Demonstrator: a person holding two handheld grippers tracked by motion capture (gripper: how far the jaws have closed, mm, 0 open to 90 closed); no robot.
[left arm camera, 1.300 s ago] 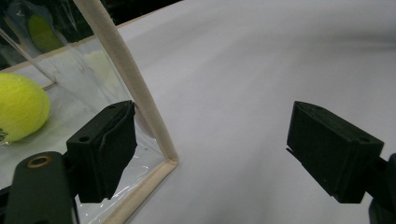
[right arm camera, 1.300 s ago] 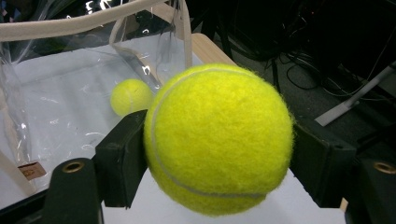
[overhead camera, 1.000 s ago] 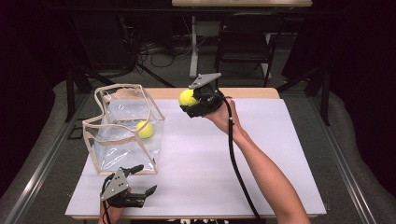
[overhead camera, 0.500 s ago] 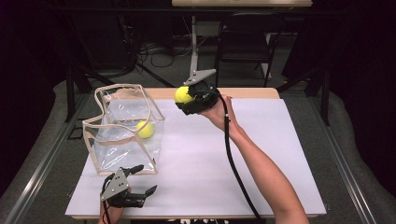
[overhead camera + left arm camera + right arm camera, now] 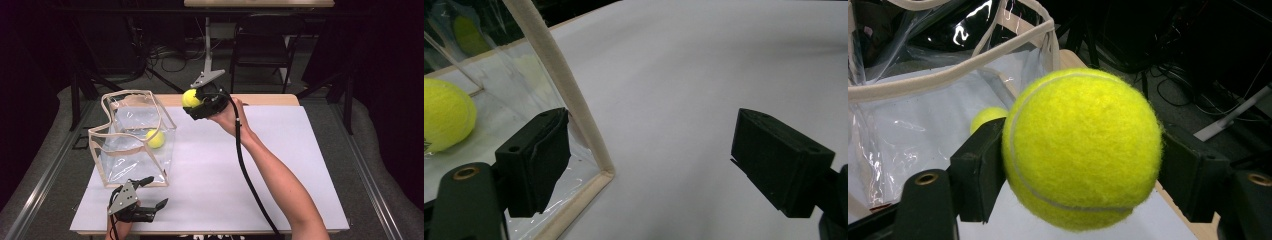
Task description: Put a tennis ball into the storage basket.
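The right gripper (image 5: 196, 101) is up off the table with a tennis ball (image 5: 1080, 150) clamped square between its two jaws, one jaw on each side of the felt. The landmark is the clear bag (image 5: 131, 137), standing open-mouthed with its cream-trimmed rim up. From that bag, the held ball sits beyond the far right corner and higher than the rim, close by but not yet over the opening. So the likely line is across and toward the bag mouth, then down. A second ball (image 5: 155, 138) lies inside the bag, on its floor near the right-hand wall. The right forearm reaches long and diagonal from the near edge of the table, wrist cocked so the jaws point toward the bag. At the bag's near right corner, the left gripper (image 5: 150, 192) waits low by the white sheet (image 5: 280, 170), jaws wide apart and holding nothing, one jaw just beside the bag's corner seam (image 5: 574, 107). It's the nearer hand to the bag, seemingly placed to steady it.
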